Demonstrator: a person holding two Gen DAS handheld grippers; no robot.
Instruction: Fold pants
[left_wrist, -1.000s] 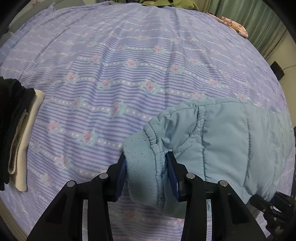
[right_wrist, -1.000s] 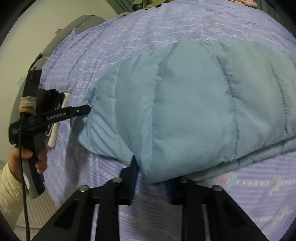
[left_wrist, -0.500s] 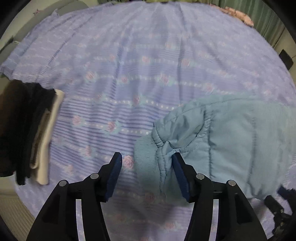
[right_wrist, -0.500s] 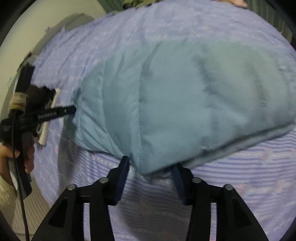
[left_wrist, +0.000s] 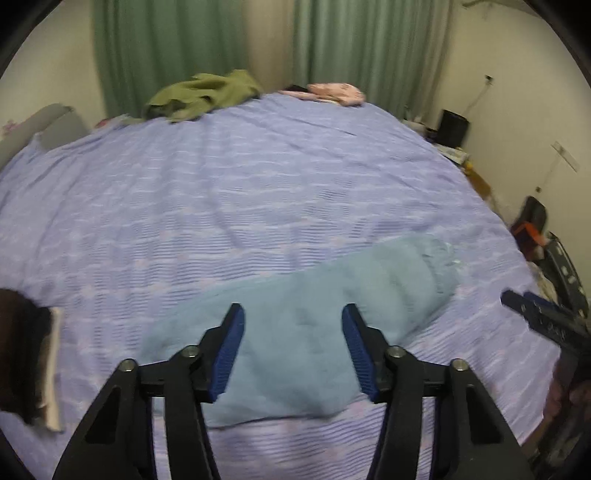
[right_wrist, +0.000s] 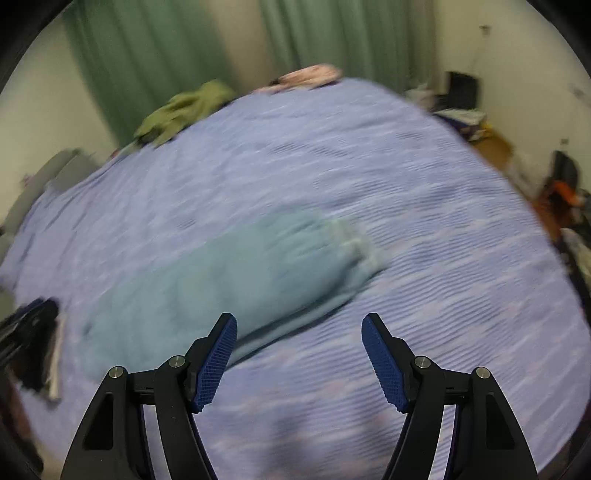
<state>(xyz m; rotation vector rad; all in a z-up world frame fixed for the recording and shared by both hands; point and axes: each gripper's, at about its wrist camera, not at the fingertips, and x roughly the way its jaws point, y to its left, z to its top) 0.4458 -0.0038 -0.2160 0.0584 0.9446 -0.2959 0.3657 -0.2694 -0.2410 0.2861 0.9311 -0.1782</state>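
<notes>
Pale blue quilted pants (left_wrist: 295, 332) lie folded in a long bundle on the near part of the bed (left_wrist: 258, 192), running from near left to farther right. Left wrist view: the left gripper (left_wrist: 291, 354) hangs above the bundle with its jaws wide and nothing between them; the right gripper (left_wrist: 543, 321) shows at the right edge, its jaws not readable here. A dark and cream stack (left_wrist: 33, 362) sits at the near left edge of the bed — apparently clothes already folded. Right wrist view (blurred by motion): the right gripper (right_wrist: 299, 362) has its jaws wide and empty, over bare sheet just right of the pants (right_wrist: 221, 280).

Step in hand, as judged: the fold is laid and both grippers are clear of the cloth. The next move likely calls for either one more fold across the bundle's length, each gripper pinching an end, or a carry to the stack.

Surface and room: a lilac striped sheet, soft and slightly rippled; an olive garment (left_wrist: 199, 96) and a pink one (left_wrist: 332, 92) at the far edge; green curtains (left_wrist: 166, 44) behind; clutter on the floor at right.
</notes>
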